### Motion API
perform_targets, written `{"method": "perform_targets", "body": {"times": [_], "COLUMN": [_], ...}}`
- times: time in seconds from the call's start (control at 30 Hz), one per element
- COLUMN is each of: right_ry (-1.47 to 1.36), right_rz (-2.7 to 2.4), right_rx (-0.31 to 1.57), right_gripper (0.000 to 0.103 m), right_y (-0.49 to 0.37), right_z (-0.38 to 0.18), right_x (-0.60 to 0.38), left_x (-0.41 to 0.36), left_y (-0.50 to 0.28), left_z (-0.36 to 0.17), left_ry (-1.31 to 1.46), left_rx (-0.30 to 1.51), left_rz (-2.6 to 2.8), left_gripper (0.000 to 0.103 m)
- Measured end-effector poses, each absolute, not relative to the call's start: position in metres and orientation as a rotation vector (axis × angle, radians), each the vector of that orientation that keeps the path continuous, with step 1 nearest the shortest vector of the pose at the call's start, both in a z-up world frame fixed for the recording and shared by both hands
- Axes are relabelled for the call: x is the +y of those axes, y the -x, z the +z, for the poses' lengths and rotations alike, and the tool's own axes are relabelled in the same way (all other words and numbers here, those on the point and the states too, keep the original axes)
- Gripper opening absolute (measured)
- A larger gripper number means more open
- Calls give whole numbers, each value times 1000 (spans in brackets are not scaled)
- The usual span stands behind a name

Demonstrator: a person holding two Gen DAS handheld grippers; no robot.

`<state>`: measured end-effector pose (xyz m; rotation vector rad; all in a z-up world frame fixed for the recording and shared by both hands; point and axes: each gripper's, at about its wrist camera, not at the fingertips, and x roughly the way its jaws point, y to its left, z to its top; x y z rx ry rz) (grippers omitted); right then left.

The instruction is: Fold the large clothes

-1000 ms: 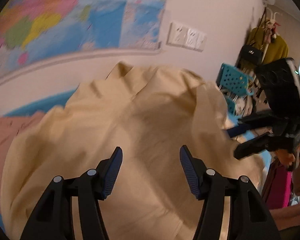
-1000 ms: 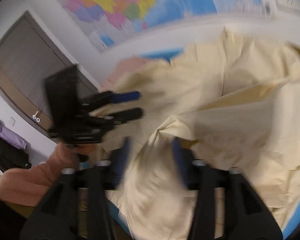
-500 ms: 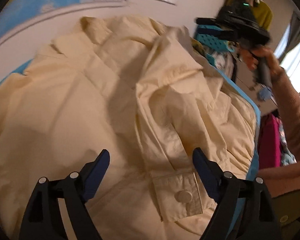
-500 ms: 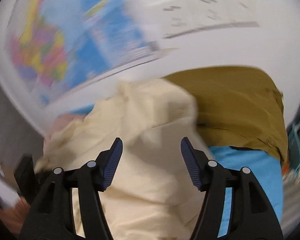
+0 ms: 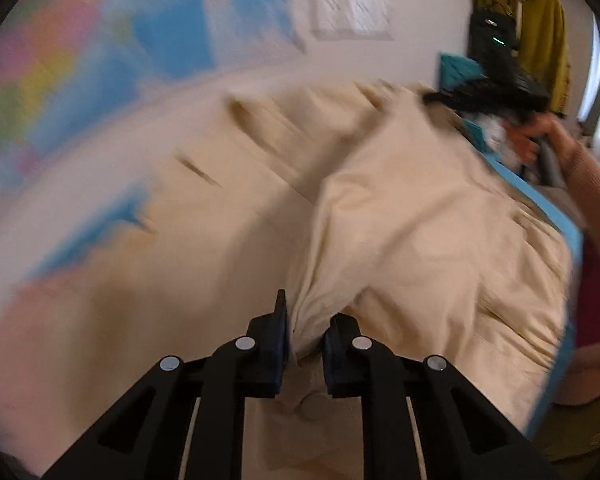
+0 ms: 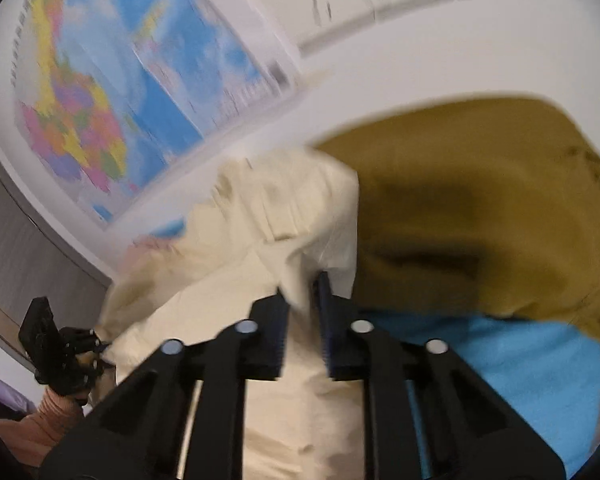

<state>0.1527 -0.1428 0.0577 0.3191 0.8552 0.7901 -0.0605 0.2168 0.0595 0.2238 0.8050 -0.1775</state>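
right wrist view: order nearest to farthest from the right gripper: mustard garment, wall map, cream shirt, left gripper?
1. cream shirt: pinched in the right gripper, whose jaws have just closed on its fabric.
2. mustard garment: just behind, to the right.
3. left gripper: lower left, at the shirt's far edge.
4. wall map: on the wall, upper left.

Matt cream woven cloth shirt [image 5: 400,220], rumpled, on smooth blue table cover [image 6: 520,356]; matt olive cloth garment [image 6: 480,208] beside.

- wall map [image 5: 112,60] smeared by motion blur, labels unreadable
- cream shirt [image 5: 420,240] runs off the bottom edge; cuff under left gripper [image 5: 306,330] hidden
- right gripper [image 5: 440,98] fingertips blurred, possibly buried in cloth
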Motion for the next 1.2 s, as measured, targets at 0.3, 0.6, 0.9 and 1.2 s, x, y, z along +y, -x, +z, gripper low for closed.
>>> {"method": "perform_targets", "body": {"times": [0.3,0.6,0.9,1.2], "right_ry": [-255,-64,-29,175], "right_rz": [701,662,495,896], "right_rx": [889,953,865,741], "right_gripper": [56,33,38,59], "right_y": [-146,-143,-132,-38], "right_z": [45,15,30,71], "right_x": [-138,-105,-106,-12], "left_x": [251,269,255,276], "left_y": [21,26,-8,55], "left_z": [16,-5,-10,54], "left_ry": [-309,-148,-225,-172], "left_rx": [935,1014,984,776], "left_rz": [-58,-90,53,62], "left_gripper": [60,63,38,69]}}
